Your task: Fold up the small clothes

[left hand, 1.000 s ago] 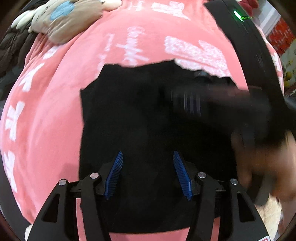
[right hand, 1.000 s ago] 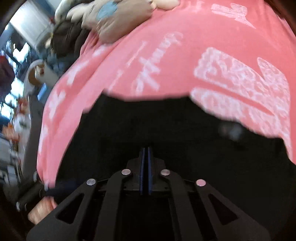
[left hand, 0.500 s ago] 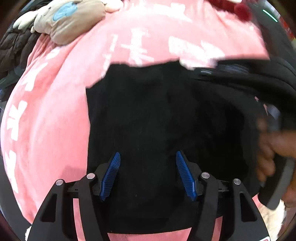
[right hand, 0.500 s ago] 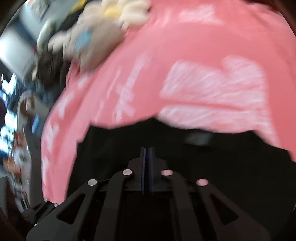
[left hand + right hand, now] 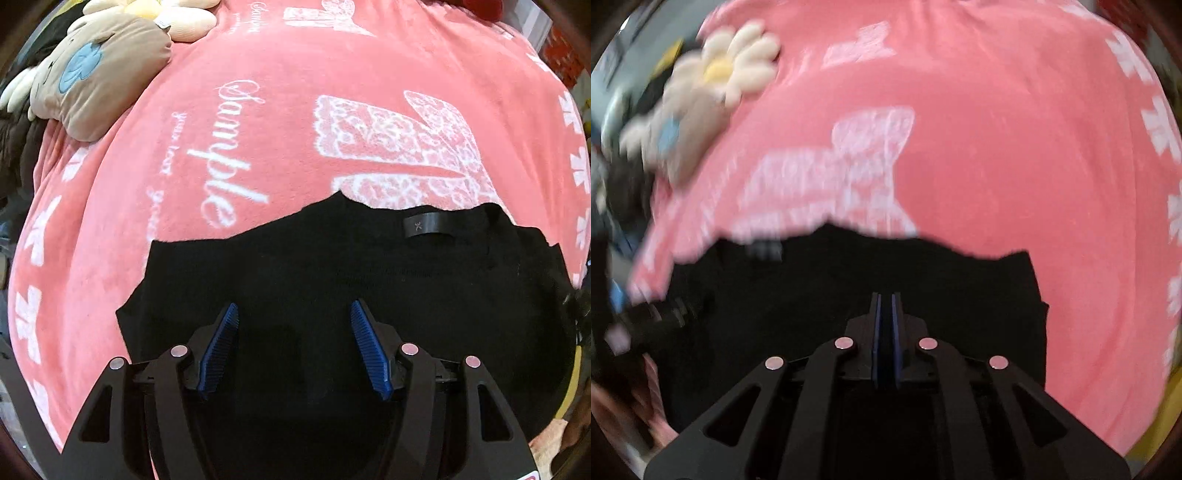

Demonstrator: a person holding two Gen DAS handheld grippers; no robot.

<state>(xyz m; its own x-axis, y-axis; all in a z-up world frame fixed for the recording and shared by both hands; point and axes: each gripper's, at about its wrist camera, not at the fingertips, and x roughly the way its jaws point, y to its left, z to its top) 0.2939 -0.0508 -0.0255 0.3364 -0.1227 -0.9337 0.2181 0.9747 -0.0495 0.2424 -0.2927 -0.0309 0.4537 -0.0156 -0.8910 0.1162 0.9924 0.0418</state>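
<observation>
Black top (image 5: pixel 332 295) lay flat on the blanket (image 5: pixel 295 110), barely folded; left gripper (image 5: pixel 293 350) spread empty, right gripper (image 5: pixel 885 343) pressed together.

A pink fleece blanket (image 5: pixel 280 122) covers nearly the whole surface, printed in white with the script word "Sample" (image 5: pixel 229 155), a lacy patterned block (image 5: pixel 395 144) and a row of small white motifs down its left and right edges. At the far left lie soft toys — a tan plush cushion (image 5: pixel 99 74) with a blue patch, and a cream flower-shaped plush (image 5: pixel 735 70) with a yellow centre. Dark padded fabric (image 5: pixel 18 136) sits beyond the blanket's left edge. At the far right corner there are red shapes (image 5: pixel 565 62) and a pale surface, too small to tell. The light is even and soft — the right wrist view is blurred.
</observation>
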